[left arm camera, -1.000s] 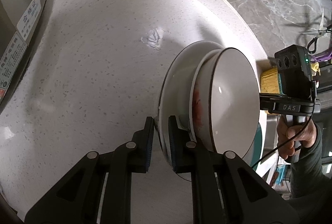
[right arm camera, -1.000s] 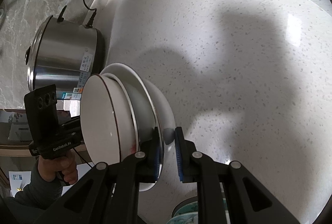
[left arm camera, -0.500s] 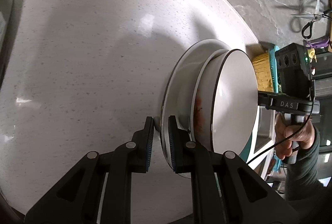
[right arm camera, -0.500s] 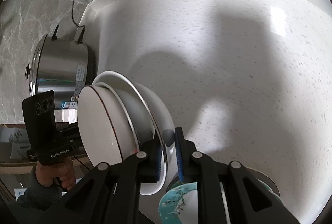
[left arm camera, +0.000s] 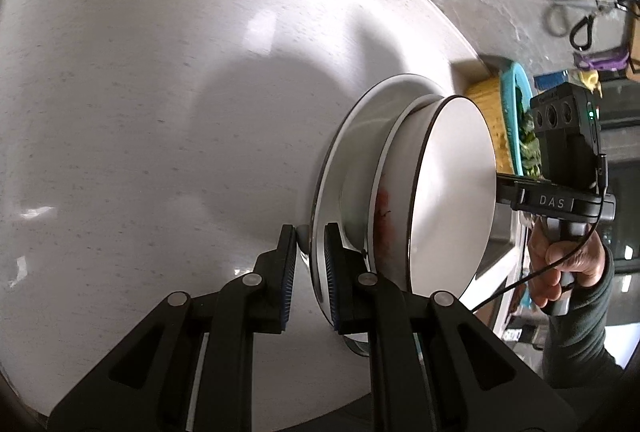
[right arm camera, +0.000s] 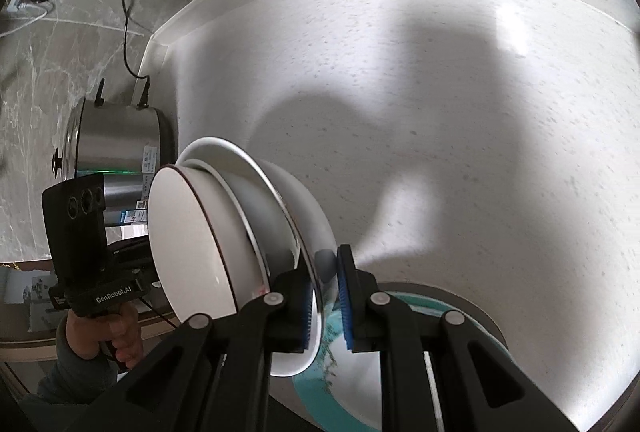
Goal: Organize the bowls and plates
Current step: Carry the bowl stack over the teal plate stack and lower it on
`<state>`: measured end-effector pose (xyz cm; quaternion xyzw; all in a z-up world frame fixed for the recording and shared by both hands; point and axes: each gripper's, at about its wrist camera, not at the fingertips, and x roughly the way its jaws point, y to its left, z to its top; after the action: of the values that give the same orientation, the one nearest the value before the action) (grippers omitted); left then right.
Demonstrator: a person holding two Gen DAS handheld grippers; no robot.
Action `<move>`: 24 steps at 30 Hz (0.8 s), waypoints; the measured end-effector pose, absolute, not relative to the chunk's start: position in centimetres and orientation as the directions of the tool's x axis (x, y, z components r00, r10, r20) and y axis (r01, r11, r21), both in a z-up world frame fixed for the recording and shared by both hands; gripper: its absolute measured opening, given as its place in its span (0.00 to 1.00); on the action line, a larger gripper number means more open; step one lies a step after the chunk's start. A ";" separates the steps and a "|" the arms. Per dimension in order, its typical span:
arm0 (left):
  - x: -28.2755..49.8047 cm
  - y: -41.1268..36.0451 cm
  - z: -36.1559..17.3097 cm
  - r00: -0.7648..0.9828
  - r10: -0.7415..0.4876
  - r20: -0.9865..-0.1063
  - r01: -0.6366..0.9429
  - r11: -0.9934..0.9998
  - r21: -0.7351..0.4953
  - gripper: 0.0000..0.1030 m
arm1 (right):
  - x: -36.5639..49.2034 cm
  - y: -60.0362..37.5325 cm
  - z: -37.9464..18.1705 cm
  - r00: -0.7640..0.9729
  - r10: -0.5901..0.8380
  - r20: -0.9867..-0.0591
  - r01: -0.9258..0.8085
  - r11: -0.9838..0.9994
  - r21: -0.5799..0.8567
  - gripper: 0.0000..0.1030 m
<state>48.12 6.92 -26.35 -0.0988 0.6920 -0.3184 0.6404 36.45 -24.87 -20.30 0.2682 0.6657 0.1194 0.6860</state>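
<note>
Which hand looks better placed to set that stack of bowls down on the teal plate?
Right, probably. The teal plate lies just below the right claw, while the left claw grips the white plate on its far rim.

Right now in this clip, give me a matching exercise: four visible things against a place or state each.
Things:
1. wide white plate
2. dark-rimmed bowl
3. steel pot
4. teal-patterned plate

Places or states:
A. stands by the wall, cord plugged in
B. rim clamped by both grippers
C. lies on the counter below the carried stack
D. nested on top of the stack

Pairs: 1-B, 2-D, 3-A, 4-C
</note>
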 end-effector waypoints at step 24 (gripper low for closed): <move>42.0 -4.2 -25.7 -0.326 -0.480 -0.814 0.359 0.734 -0.576 0.09 | 27.7 -31.1 -19.6 0.080 0.495 -0.865 0.312 0.812 0.494 0.15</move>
<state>41.95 -4.21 -25.74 -0.0415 0.7293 -0.3622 0.5789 27.68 -31.08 -19.63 0.2992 0.6747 0.0683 0.6713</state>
